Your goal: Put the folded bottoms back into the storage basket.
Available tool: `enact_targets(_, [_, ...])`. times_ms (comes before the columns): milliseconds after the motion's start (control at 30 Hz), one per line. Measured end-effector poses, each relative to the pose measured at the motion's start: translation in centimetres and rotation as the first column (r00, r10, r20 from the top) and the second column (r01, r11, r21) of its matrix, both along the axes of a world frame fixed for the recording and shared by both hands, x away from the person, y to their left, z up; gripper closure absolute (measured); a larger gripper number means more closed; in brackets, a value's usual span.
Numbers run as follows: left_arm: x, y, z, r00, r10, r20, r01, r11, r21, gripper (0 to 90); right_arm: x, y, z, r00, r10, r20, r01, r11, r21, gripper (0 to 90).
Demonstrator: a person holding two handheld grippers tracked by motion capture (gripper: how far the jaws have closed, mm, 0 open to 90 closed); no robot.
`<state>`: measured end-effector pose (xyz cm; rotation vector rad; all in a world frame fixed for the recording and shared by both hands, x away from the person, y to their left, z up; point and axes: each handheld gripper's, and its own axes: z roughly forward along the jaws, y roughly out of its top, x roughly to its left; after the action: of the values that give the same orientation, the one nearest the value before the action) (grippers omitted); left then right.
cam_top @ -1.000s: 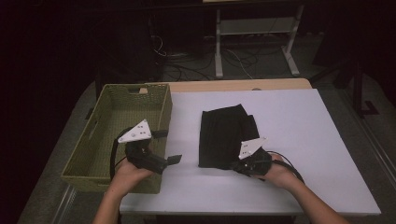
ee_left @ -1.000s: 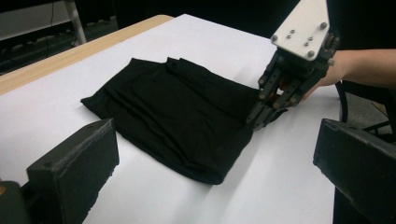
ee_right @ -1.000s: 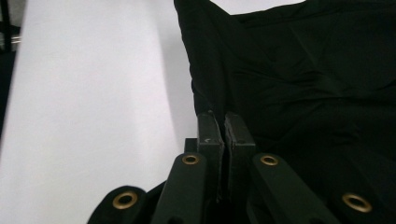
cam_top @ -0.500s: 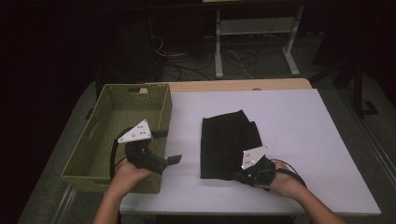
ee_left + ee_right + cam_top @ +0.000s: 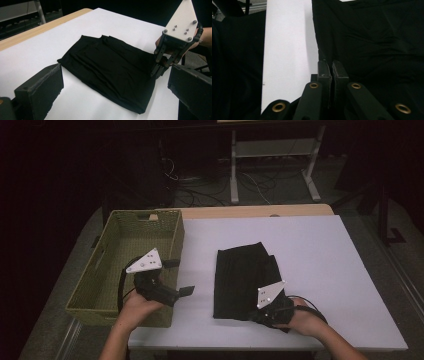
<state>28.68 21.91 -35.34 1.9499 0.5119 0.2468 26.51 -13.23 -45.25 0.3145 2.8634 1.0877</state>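
Right tongs (image 5: 260, 316) pinch lengthwise-folded black cloth's (image 5: 242, 277) near edge.

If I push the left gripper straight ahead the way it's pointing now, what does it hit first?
Most likely the folded black cloth on the white table; the open left gripper points at it, though depth is unclear.

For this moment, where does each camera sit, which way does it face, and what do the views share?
High view: above the person's side, looking forward and down on the white table, green basket, black cloth; forearms, left claw and right claw show.
Left gripper view: on the left claw, jaws wide apart, facing across the cloth toward the right claw.
Right gripper view: on the right claw, jaws together at the cloth's edge.
Shared: all three show cloth and table.
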Motion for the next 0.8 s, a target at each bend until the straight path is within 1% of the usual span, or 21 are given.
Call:
enact_targets(67, [0.0, 0.0, 0.0, 1.0, 0.0, 0.0, 0.0, 1.0, 0.001, 0.3, -0.1, 0.0, -0.1, 1.0, 0.005, -0.004, -0.005, 1.0, -0.005, 85.5])
enact_targets(133, [0.0, 0.0, 0.0, 1.0, 0.0, 0.001, 0.0, 1.0, 0.001, 0.2, -0.1, 0.1, -0.2, 0.9999, 0.002, -0.013, -0.002, 1.0, 0.003, 82.4])
enact_targets(167, [0.0, 0.0, 0.0, 1.0, 0.0, 0.001, 0.0, 1.0, 0.001, 0.3, -0.1, 0.1, -0.1, 0.9996, 0.01, -0.026, -0.01, 1.0, 0.009, 78.2])
enact_targets(200, [0.0, 0.0, 0.0, 1.0, 0.0, 0.001, 0.0, 1.0, 0.001, 0.2, -0.2, 0.0, 0.0, 0.9993, 0.01, -0.035, -0.01, 1.0, 0.019, 71.3])
enact_targets(233, [0.0, 0.0, 0.0, 1.0, 0.0, 0.0, 0.0, 1.0, 0.0, 0.3, -0.2, 0.0, 0.1, 0.9994, 0.002, -0.034, -0.001, 1.0, 0.028, 66.3])
enact_targets(267, [0.0, 0.0, 0.0, 1.0, 0.0, 0.0, 0.0, 1.0, -0.001, 0.3, -0.3, -0.1, 0.3, 0.9995, -0.004, -0.032, 0.005, 0.999, 0.036, 63.7])
enact_targets(300, [0.0, 0.0, 0.0, 1.0, -0.001, 0.0, 0.001, 1.0, -0.002, 0.3, -0.3, -0.1, 0.3, 0.9995, -0.004, -0.032, 0.005, 0.999, 0.036, 63.7])
enact_targets(333, [0.0, 0.0, 0.0, 1.0, -0.001, -0.001, 0.001, 1.0, -0.001, 0.3, -0.4, -0.3, 0.4, 0.9993, -0.012, -0.035, 0.014, 0.999, 0.048, 59.2])
enact_targets(367, [0.0, 0.0, 0.0, 1.0, -0.001, -0.001, 0.001, 1.0, 0.0, 0.3, -0.6, -0.8, 0.7, 0.998, -0.047, -0.044, 0.05, 0.995, 0.081, 54.2])
enact_targets(400, [0.0, 0.0, 0.0, 1.0, -0.001, 0.0, 0.001, 1.0, 0.0, 0.3, -0.6, -0.8, 0.7, 0.998, -0.047, -0.044, 0.05, 0.995, 0.081, 54.2])
enact_targets(433, [0.0, 0.0, 0.0, 1.0, -0.001, 0.0, 0.001, 1.0, 0.0, 0.3, -0.6, -1.0, 0.8, 0.9974, -0.055, -0.046, 0.059, 0.994, 0.09, 51.9])
enact_targets(467, [0.0, 0.0, 0.0, 1.0, -0.001, 0.0, 0.001, 1.0, 0.0, 0.3, -0.7, -1.5, 1.0, 0.9962, -0.073, -0.047, 0.078, 0.992, 0.102, 48.9])
enact_targets(500, [0.0, 0.0, 0.0, 1.0, -0.001, 0.0, 0.001, 1.0, 0.001, 0.3, -0.8, -2.1, 1.2, 0.9926, -0.113, -0.045, 0.118, 0.986, 0.119, 44.4])
enact_targets(567, [0.0, 0.0, 0.0, 1.0, -0.001, 0.0, 0.001, 1.0, 0.003, 0.3, -0.9, -2.7, 1.3, 0.9887, -0.144, -0.043, 0.148, 0.98, 0.133, 40.6])
enact_targets(633, [0.0, 0.0, 0.0, 1.0, -0.002, -0.001, 0.002, 1.0, 0.001, 0.3, -0.9, -3.4, 1.3, 0.9845, -0.169, -0.046, 0.174, 0.975, 0.14, 39.3])
enact_targets(667, [0.0, 0.0, 0.0, 1.0, -0.002, -0.001, 0.002, 1.0, 0.0, 0.3, -0.9, -3.4, 1.3, 0.9845, -0.169, -0.046, 0.174, 0.975, 0.14, 39.3])
enact_targets(700, [0.0, 0.0, 0.0, 1.0, -0.002, -0.001, 0.002, 1.0, 0.0, 0.2, -0.9, -4.2, 1.4, 0.9796, -0.196, -0.042, 0.201, 0.968, 0.149, 37.6])
enact_targets(733, [0.0, 0.0, 0.0, 1.0, -0.002, -0.001, 0.002, 1.0, 0.0, 0.2, -0.9, -4.2, 1.4, 0.9796, -0.196, -0.042, 0.201, 0.968, 0.149, 37.6])
enact_targets(767, [0.0, 0.0, 0.0, 1.0, -0.002, -0.001, 0.002, 1.0, -0.001, 0.2, -1.0, -4.7, 1.5, 0.9755, -0.217, -0.039, 0.22, 0.963, 0.158, 35.3])
enact_targets(800, [0.0, 0.0, 0.0, 1.0, -0.002, -0.001, 0.002, 1.0, -0.001, 0.3, -1.0, -4.7, 1.5, 0.9755, -0.217, -0.039, 0.22, 0.963, 0.158, 35.3])
